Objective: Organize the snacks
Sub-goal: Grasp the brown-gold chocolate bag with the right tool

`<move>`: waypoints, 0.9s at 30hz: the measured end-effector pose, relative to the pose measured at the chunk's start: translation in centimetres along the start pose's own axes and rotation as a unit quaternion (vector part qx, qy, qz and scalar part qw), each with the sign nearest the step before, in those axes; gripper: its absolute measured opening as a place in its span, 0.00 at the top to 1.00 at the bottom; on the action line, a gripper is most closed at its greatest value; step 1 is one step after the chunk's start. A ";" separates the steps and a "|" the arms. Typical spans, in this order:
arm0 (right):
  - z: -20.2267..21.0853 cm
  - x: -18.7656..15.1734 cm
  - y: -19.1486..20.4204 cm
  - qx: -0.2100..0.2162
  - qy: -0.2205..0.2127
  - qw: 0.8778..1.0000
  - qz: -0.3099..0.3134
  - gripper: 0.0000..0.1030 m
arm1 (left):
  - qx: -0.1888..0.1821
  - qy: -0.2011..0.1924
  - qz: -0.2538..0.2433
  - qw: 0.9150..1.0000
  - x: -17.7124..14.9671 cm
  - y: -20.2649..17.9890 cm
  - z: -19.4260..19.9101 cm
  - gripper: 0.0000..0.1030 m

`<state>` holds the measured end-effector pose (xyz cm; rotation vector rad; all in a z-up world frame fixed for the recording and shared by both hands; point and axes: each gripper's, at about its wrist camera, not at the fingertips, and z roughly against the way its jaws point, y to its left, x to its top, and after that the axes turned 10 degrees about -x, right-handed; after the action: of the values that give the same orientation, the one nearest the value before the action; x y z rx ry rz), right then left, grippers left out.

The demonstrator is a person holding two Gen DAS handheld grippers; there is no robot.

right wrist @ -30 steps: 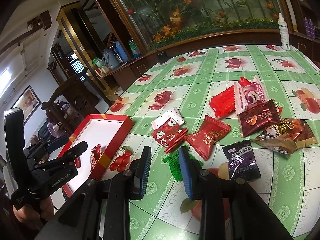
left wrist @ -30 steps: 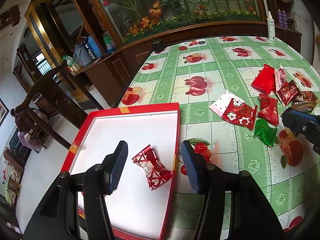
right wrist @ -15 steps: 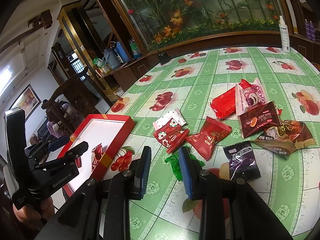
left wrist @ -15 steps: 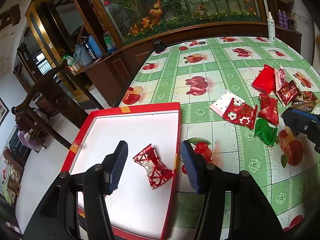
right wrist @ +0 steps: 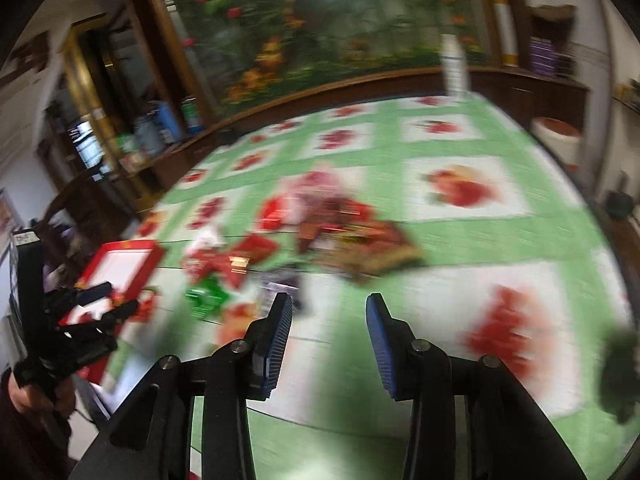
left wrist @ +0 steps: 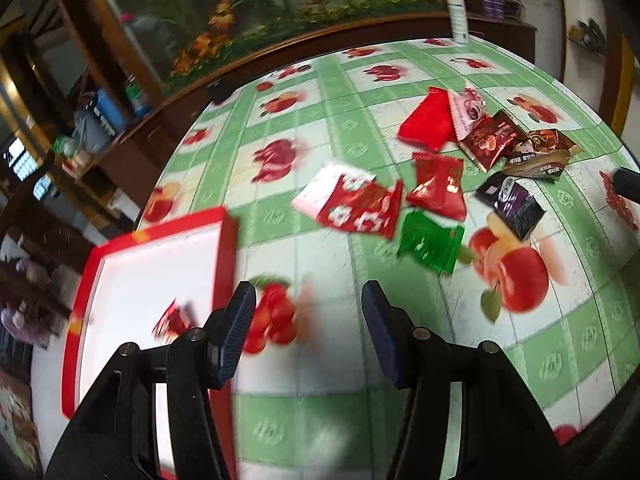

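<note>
A red-rimmed white tray (left wrist: 226, 256) lies at the table's left edge with one red-and-white candy (left wrist: 172, 320) inside. Several snack packets lie spread on the tablecloth: a red-and-white one (left wrist: 352, 206), a red one (left wrist: 438, 186), a green one (left wrist: 432, 242) and a dark purple one (left wrist: 514, 206). My left gripper (left wrist: 308, 308) is open over bare cloth just right of the tray, holding nothing. In the blurred right wrist view my right gripper (right wrist: 328, 314) hovers over the cloth with its jaws opening and nothing between them; the green packet (right wrist: 206, 296) lies to its left.
More packets, red, pink and brown, lie piled at the far right (left wrist: 480, 132). A white bottle (left wrist: 458, 16) stands at the table's far edge. A wooden cabinet with a flower panel runs behind the table. A hand holds the left gripper's handle (right wrist: 36, 392).
The left gripper swung right, off the tray and its candy, over the cloth toward the packets. The right gripper swung right, away from the green packet, and its jaws widened.
</note>
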<state>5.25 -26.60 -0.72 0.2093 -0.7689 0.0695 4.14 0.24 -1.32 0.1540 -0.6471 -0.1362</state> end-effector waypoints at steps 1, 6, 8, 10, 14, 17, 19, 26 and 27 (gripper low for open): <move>0.2 -0.3 -1.3 -0.013 0.004 1.000 -0.007 0.56 | -0.001 0.004 -0.006 1.000 0.4 -0.3 -0.4 0.47; -0.4 -0.4 -3.9 -0.019 0.027 0.999 -0.034 0.54 | -0.019 0.018 -0.018 1.000 1.2 -1.4 -1.9 0.44; -1.1 0.2 -3.1 -0.016 0.031 0.999 -0.029 0.53 | -0.034 0.023 -0.018 0.999 1.4 -1.5 -2.5 0.44; -2.0 1.1 -2.1 -0.015 0.025 0.999 -0.028 0.48 | -0.046 0.032 -0.012 0.998 1.6 -1.4 -3.0 0.44; -4.9 4.2 -1.0 -0.023 0.009 0.998 -0.054 0.46 | -0.074 0.036 -0.009 0.997 2.5 -1.8 -4.3 0.44; -8.0 5.7 -1.0 -0.030 0.045 0.996 -0.067 0.43 | -0.098 0.054 -0.005 0.994 2.7 -2.1 -5.9 0.43; -10.1 5.7 -1.1 -0.043 0.083 0.992 -0.079 0.42 | -0.106 0.048 0.012 0.993 2.9 -1.7 -6.2 0.42; -10.4 4.7 -0.4 0.004 0.088 0.993 -0.079 0.67 | -0.153 0.053 0.048 0.986 3.1 -1.5 -6.8 0.46; -10.3 4.4 -0.2 0.007 0.088 0.993 -0.076 0.68 | -0.161 0.050 0.049 0.985 3.2 -1.6 -6.8 0.49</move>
<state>15.44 -24.69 -4.85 0.2695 -0.5747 -0.0500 10.65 -1.19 -5.07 -0.1808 -0.5245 -0.1357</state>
